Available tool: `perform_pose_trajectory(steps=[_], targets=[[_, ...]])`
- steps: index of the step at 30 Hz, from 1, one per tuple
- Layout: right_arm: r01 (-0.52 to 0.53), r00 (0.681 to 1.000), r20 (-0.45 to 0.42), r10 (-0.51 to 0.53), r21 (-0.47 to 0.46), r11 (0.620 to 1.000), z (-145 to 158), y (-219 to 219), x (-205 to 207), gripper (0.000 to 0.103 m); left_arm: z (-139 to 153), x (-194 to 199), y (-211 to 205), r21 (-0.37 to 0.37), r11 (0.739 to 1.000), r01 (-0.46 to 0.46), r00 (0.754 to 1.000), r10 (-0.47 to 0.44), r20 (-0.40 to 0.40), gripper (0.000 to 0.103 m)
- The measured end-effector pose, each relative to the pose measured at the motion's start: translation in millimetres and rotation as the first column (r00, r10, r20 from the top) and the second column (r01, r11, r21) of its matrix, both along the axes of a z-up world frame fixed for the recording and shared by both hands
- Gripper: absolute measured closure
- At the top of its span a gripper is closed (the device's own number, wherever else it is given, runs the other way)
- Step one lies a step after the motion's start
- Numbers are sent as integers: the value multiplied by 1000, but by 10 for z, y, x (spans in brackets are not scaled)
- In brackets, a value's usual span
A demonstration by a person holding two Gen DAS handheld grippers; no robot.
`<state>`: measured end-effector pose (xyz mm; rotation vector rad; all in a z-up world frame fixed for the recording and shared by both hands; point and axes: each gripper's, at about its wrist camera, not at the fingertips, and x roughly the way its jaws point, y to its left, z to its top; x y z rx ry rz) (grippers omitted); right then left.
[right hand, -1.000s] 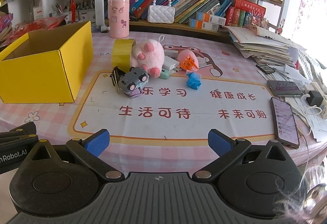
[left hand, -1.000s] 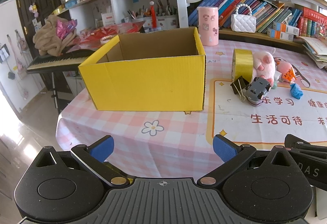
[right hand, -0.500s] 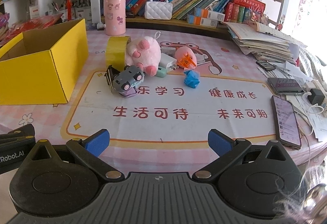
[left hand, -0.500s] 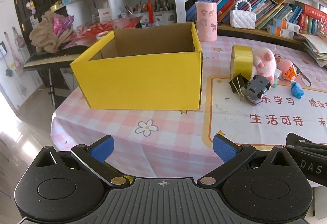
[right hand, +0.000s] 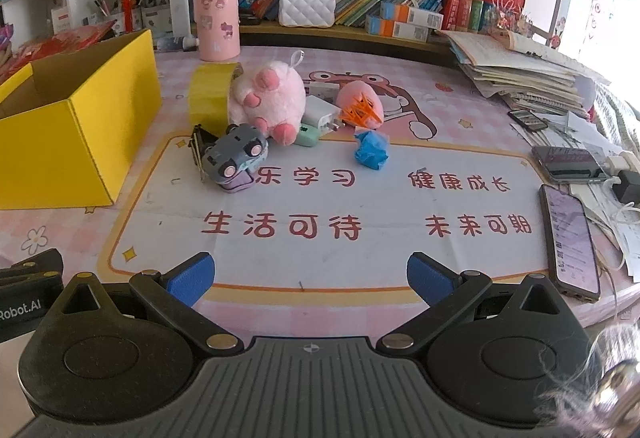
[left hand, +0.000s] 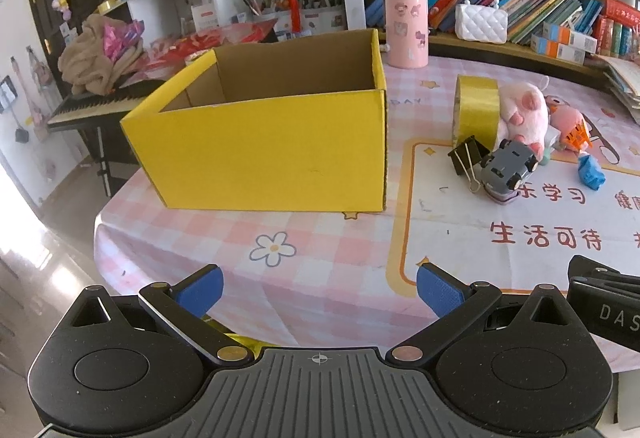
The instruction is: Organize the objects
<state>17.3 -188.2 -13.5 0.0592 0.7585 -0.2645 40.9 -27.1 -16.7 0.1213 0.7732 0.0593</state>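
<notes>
Left gripper (left hand: 318, 288) and right gripper (right hand: 310, 274) both gaping wide, holding nothing, hovering near table edge; yellow box (left hand: 272, 154) sitting empty left of toy pile.

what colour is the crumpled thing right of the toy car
Blue. The crumpled wad shows best in the right wrist view, lying on the mat apart from the toy car.

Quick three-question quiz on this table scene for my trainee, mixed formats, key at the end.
1. True or false: the yellow box already holds toys.
2. What leans against the gold tape roll? A) pink plush B) phone C) white purse
3. Fill in: both the left gripper and right gripper are ____.

Key: 1 false, nothing shows in the visible interior; 2 A; 3 open.
</notes>
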Motion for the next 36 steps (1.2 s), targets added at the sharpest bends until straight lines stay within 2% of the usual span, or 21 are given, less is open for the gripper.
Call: perform_pose_trajectory(steps=[16,22,27,29,31,36], targets=[[-9,1000,20,9,23,1000,-39,-546,400,0,-67,272,-407,-33,999,14,999,-15,-31,0],[-26,999,36,25,19,999,-72,-799,615,4,-63,380,-605,-57,998,24,1000,-25,-16,0],[-37,998,49,35,40,999,-114,-1013,837,19,-29,445,-753,-88,995,39,999,-38,7,1],[-43,998,51,39,67,997,-138,-1106,935,30,-15,473,-804,-113,992,54,999,-53,12,1],[-51,998,43,47,88,995,-176,-1174,1025,36,-9,504,-859,-120,991,59,998,-58,15,2],[-74,997,26,72,124,990,-262,-1287,1232,43,-13,596,-978,-120,991,50,999,-49,11,7]])
